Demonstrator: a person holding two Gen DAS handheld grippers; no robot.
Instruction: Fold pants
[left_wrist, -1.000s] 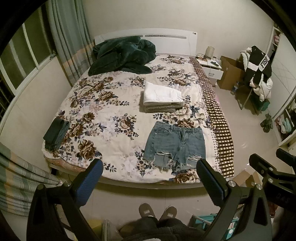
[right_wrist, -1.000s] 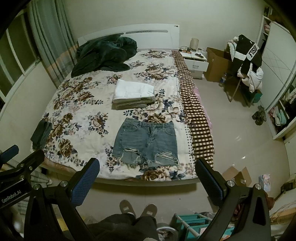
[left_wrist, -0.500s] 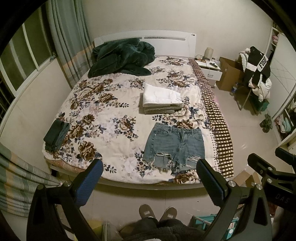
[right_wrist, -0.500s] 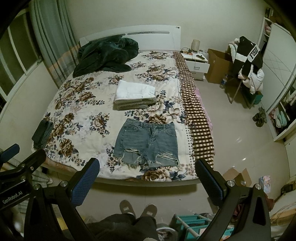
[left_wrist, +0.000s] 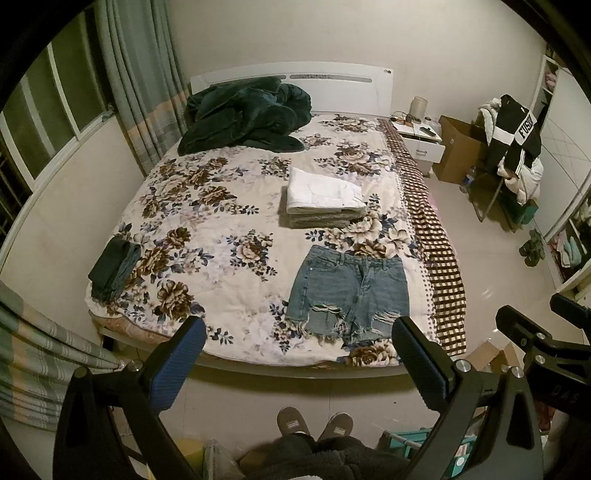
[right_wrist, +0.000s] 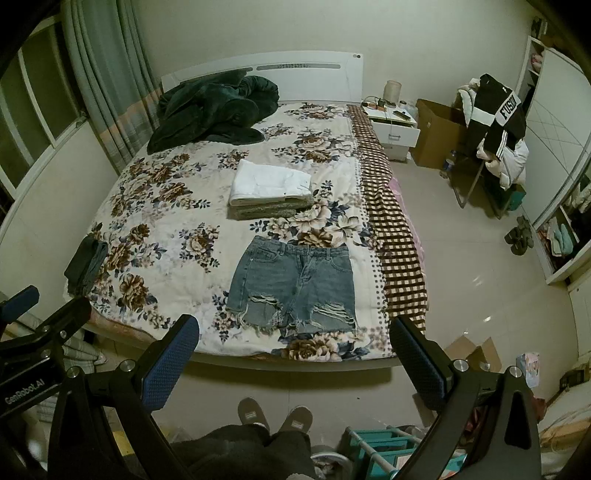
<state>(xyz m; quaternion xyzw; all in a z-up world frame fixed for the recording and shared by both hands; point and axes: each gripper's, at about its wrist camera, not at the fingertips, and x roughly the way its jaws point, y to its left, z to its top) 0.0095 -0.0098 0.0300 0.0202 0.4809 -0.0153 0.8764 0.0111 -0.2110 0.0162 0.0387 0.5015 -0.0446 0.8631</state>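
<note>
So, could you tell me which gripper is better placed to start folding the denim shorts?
Marginally the right gripper: the denim shorts sit centred in its view. Both grippers are open, above the floor, short of the bed.

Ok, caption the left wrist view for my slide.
Open left tongs above denim shorts spread flat on the bed.

We see a crumpled dark green plush blanket (left_wrist: 243, 114) far left on the floral quilted bedspread (left_wrist: 207, 221), a white bedside cabinet (left_wrist: 421, 142) far right.
</note>
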